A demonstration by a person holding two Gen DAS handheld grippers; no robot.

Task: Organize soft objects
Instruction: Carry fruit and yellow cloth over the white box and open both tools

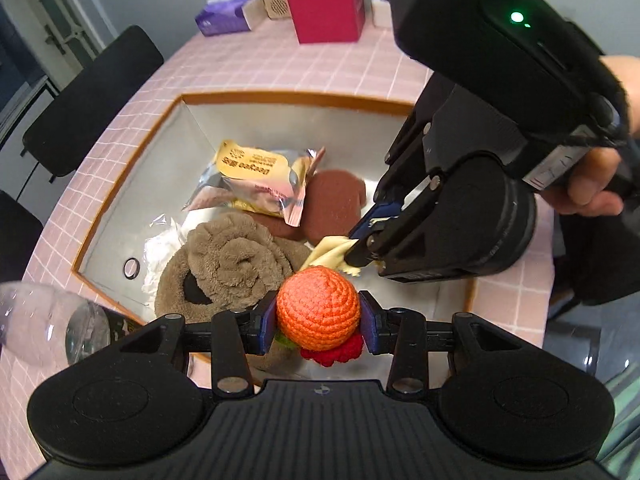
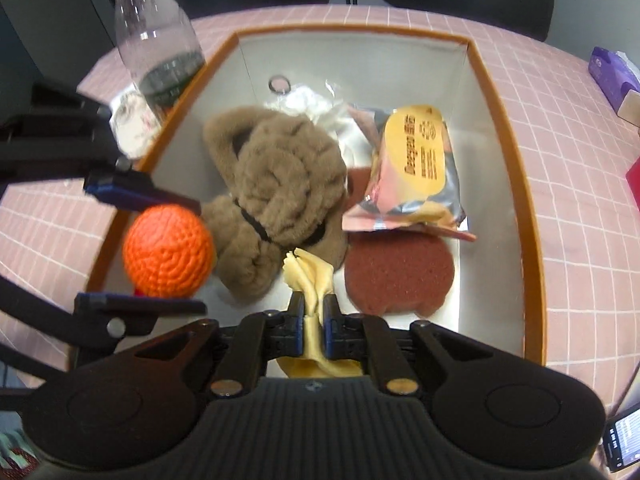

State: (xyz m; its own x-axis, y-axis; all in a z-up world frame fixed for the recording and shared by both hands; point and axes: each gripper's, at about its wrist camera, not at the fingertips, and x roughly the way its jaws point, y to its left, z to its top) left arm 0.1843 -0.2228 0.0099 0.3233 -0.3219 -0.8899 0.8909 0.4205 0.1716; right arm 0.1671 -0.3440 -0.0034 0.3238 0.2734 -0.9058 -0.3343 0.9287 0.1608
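The one legible print stands on the yellow label [image 2: 418, 158] of a silvery snack packet [image 2: 404, 184] lying in the box [image 2: 532, 216]: a brown word that seems to read "Deegen" or "Deegoo", its last letters unclear. The characters next to that word and the smaller lines below it are too fine to make out. The phone screen [image 2: 625, 442] at the picture's edge shows rows of text too small to read.

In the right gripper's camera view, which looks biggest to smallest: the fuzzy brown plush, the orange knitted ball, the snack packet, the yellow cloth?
1. Brown plush
2. Snack packet
3. Orange knitted ball, though it sits nearer the camera, so unsure
4. Yellow cloth, pinched and partly hidden
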